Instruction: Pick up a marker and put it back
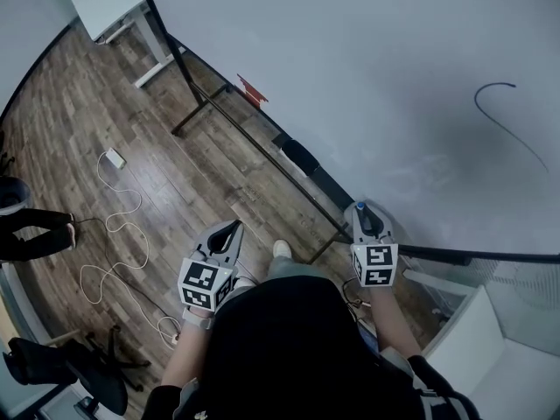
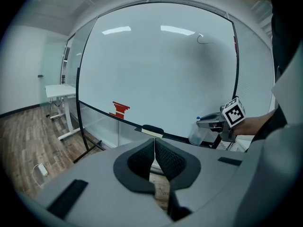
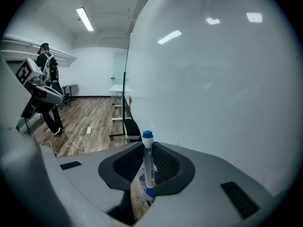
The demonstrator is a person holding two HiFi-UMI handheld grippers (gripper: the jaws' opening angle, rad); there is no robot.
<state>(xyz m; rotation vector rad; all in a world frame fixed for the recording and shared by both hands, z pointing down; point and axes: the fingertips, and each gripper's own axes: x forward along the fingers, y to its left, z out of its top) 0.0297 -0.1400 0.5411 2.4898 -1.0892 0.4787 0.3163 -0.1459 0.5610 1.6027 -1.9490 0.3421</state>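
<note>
The right gripper [image 3: 148, 148] is clamped on an upright, blue-capped marker [image 3: 148, 169], close beside the whiteboard [image 3: 213, 79]; the left gripper [image 2: 154, 148] hangs aside, jaws together and empty; the pick-up seems under way; next probably calls for a straight lift.

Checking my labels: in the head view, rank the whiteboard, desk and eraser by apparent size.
1. whiteboard
2. desk, though it is farther off and partly out of frame
3. eraser
</note>
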